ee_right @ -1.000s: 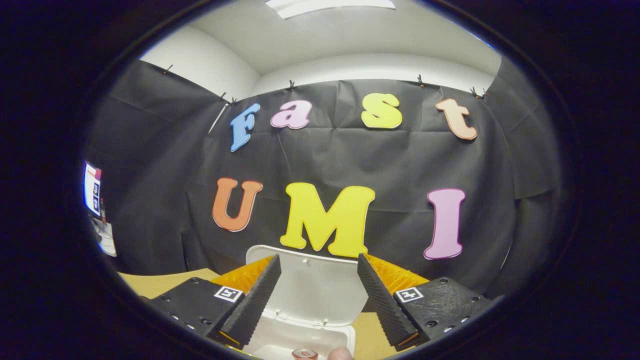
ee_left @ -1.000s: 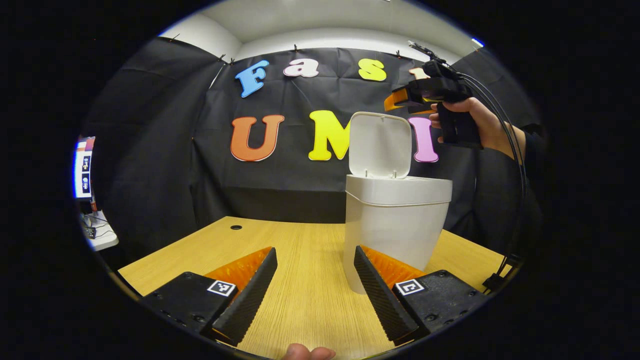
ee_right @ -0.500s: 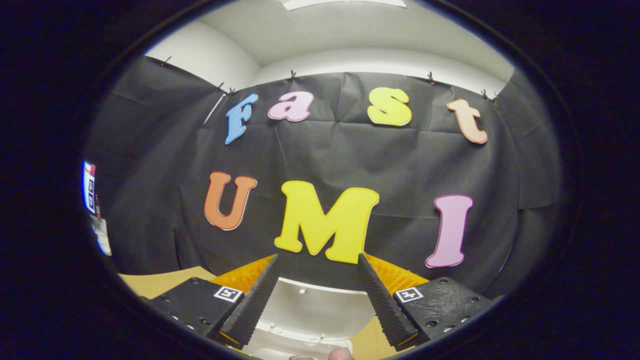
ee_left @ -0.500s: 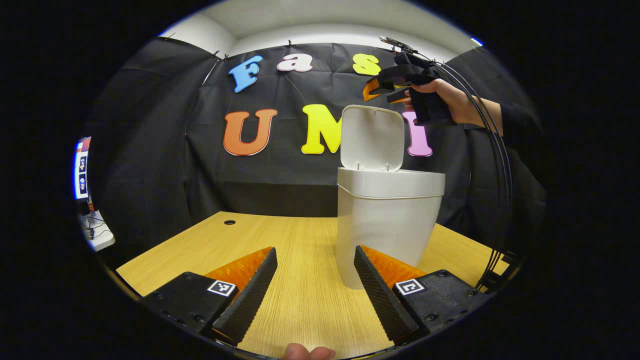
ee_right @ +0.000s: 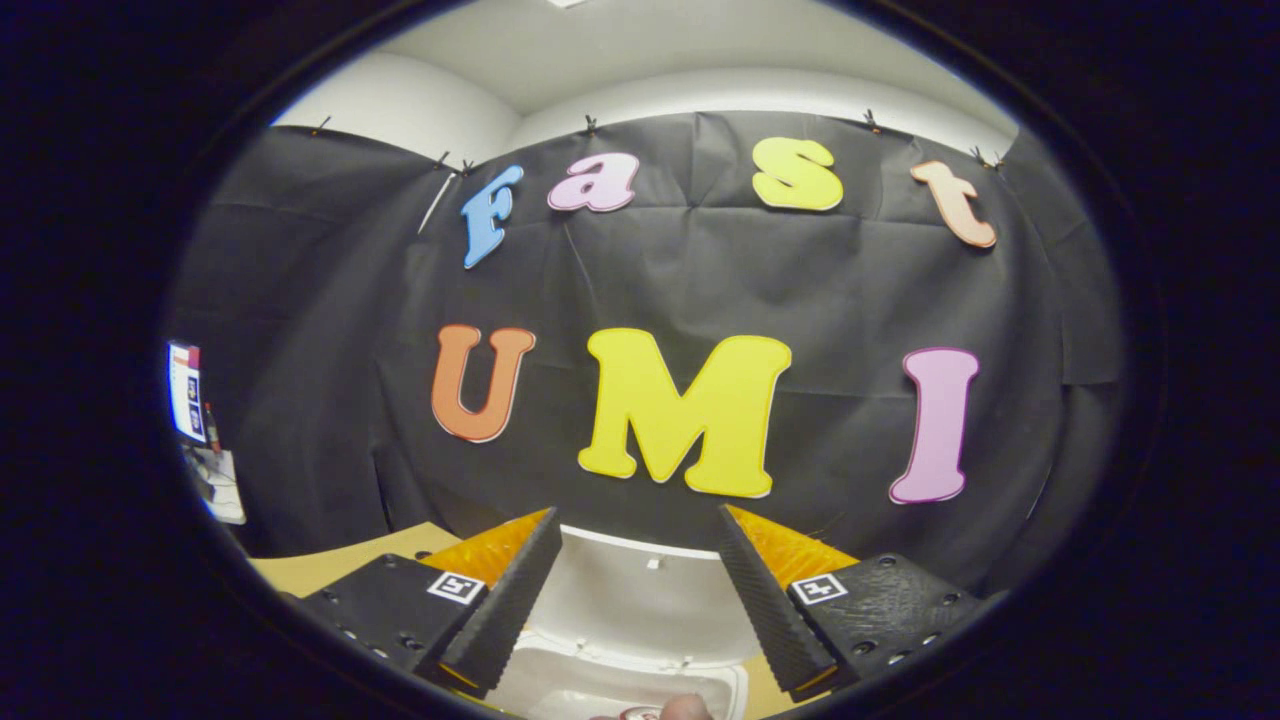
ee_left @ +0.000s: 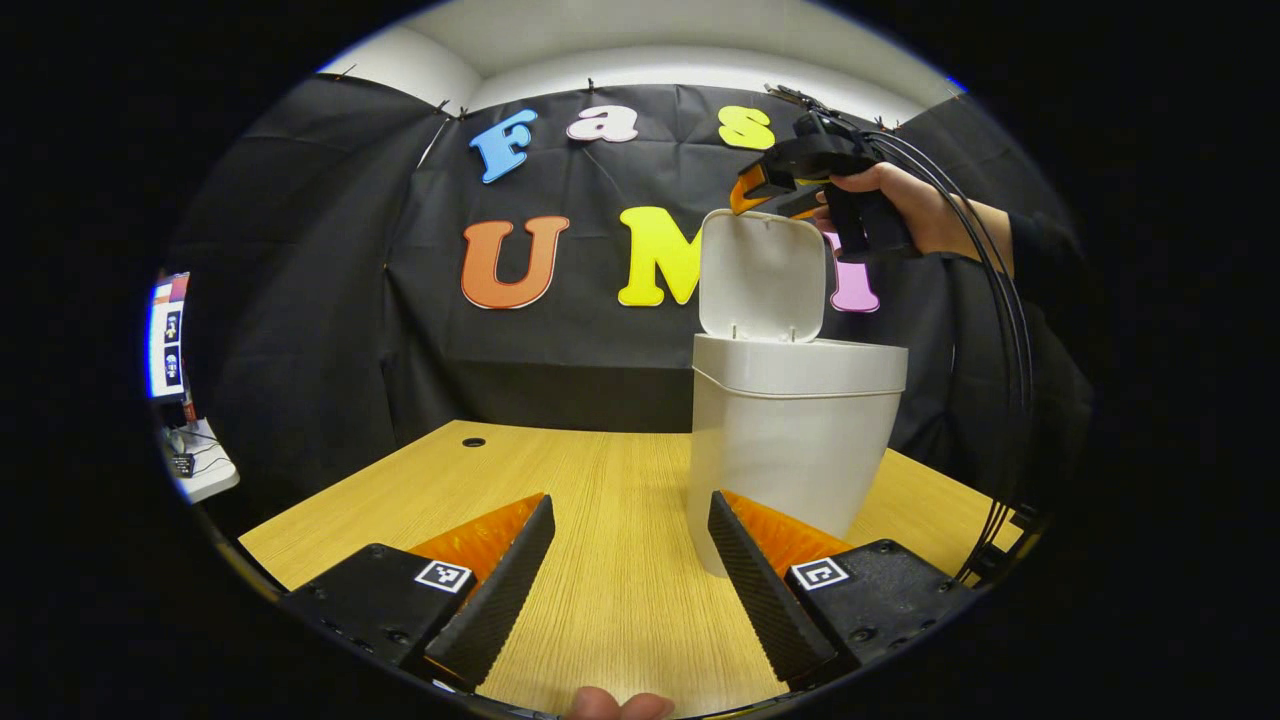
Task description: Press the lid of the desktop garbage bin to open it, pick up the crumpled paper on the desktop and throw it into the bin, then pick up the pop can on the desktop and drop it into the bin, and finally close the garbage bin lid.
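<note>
Bin lid up, both grippers spread and empty.

On the wooden desktop point(ee_left: 560, 480), toward its right edge: white garbage bin point(ee_left: 790, 450), lid point(ee_left: 762, 275) upright. Right gripper point(ee_left: 765, 190) just above the lid's top edge, fingers apart, held by a hand point(ee_left: 915, 205). Low over the near edge, left gripper point(ee_left: 630, 580), fingers apart, gripping nothing.
</note>
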### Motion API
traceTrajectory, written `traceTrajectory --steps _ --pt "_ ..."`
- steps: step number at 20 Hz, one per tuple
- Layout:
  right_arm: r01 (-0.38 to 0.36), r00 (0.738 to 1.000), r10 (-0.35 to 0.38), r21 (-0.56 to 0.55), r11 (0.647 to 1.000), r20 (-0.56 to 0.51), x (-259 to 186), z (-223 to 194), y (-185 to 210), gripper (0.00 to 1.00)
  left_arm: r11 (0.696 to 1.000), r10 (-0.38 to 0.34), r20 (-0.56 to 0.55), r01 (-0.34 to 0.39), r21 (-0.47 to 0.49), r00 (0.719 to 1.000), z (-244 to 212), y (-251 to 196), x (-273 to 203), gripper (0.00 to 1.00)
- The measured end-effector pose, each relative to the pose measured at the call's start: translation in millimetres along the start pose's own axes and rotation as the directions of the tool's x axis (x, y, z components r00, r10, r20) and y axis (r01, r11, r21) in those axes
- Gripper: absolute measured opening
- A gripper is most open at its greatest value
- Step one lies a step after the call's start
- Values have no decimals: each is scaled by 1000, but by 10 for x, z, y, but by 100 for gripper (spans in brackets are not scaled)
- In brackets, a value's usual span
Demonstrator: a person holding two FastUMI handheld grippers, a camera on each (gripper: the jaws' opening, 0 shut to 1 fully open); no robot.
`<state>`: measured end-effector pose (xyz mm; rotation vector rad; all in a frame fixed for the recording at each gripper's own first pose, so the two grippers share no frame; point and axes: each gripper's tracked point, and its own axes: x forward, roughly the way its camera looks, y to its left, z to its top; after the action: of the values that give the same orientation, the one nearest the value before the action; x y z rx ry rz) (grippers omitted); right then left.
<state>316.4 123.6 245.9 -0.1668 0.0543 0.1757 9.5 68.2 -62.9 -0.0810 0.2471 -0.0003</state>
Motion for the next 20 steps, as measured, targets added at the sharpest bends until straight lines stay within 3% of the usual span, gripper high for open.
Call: traceTrajectory --steps 2,6,14,20 --pt "-7 1000 7 5 1000 -8 -39 -13 1 94 1000 4 -3 -4 0 1000 -9 4 -6 100" --pt "-28 999 30 59 998 -23 -232 -33 37 96 1000 -4 -12 4 -3 1000 -25 -28 -8 100" --pt "-18 997 20 27 999 -71 -482 -150 71 97 1000 -9 -16 9 -9 1000 -7 -39 -30 100" --pt "-42 993 52 101 994 -103 -614 -219 104 96 1000 20 -9 -20 0 1000 25 81 -57 100"
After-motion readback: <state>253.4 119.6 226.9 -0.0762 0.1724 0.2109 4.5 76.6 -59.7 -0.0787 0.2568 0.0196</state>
